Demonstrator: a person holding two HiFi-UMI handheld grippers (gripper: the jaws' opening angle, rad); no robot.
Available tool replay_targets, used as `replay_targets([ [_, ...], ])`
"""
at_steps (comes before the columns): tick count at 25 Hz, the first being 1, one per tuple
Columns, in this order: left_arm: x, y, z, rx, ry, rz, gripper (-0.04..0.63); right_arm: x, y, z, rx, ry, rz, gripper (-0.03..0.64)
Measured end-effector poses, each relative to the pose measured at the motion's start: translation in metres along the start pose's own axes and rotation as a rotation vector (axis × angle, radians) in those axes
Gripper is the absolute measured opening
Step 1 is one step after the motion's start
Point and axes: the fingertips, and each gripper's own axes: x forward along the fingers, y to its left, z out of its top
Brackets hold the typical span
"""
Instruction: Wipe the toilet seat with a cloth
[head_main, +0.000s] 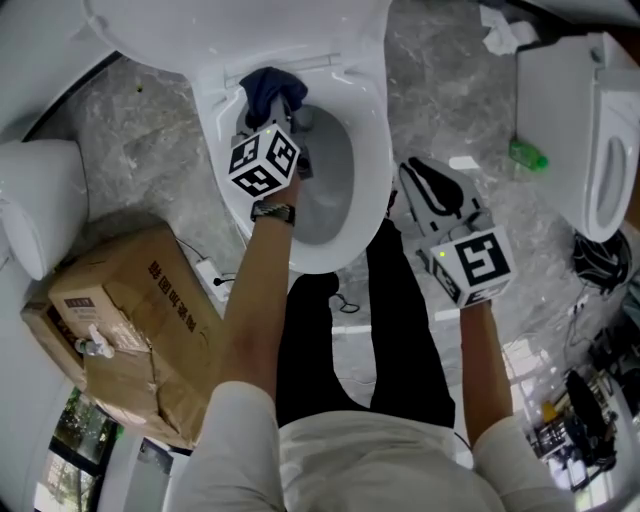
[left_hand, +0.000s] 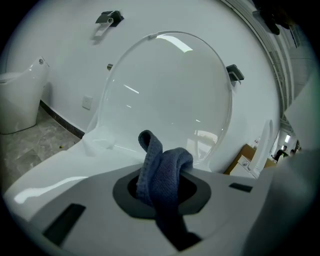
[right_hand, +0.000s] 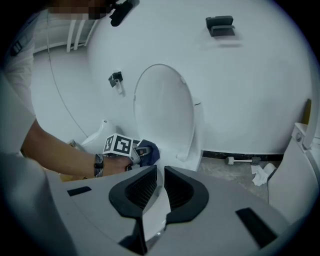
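Seemingly only just starting. Has the cloth clamped in the left gripper, bunched up and poking out past the jaws in the left gripper view. Places it at the back of the seat, upper left of centre in the head view, close by the hinge. Looks to be on or just over the white surface there, but cannot confirm contact from any view. Shows no streak, sheen or mark to tell wiped from unwiped, so probably leaves nearly the whole ring to do: both sides and the front edge toward the middle of the frame. Holds the right gripper off to the right of the bowl, over the floor, jaws nearly together with a slim gap and nothing between them, taking no part in the wiping. As for gaps: hides the spot under the cloth behind the cloth itself and the marker cube. Covers the ring's lower left stretch with the forearm. Crops the raised lid at the top of the head view. Cannot settle whether the ring round the bowl is the seat lowered or a bare rim. Gives only a small, distant cloth at left centre of the right gripper view.
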Motion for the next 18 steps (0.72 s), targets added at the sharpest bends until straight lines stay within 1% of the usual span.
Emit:
replay_targets([
  [2,0.003,-0.002,0.0,-0.007,-0.019,0.002,0.04,-0.002,-0.006,0.0,0.006,-0.006,-0.008,0.066],
  [5,0.004,-0.008,-0.002,-0.037,-0.044,-0.002,0.04,-0.005,-0.013,-0.003,0.006,-0.012,-0.018,0.066],
  [10,0.011,-0.031,-0.009,-0.061,-0.044,-0.054,0.04,-0.011,-0.021,-0.012,0.027,-0.019,-0.039,0.066],
  [13,0.015,-0.053,-0.018,-0.045,-0.025,-0.096,0.04,-0.015,-0.025,-0.018,0.037,-0.017,-0.053,0.066],
  [18,0.016,-0.085,-0.034,0.009,0.014,-0.186,0.04,-0.02,-0.025,-0.024,0.038,-0.024,-0.064,0.066],
])
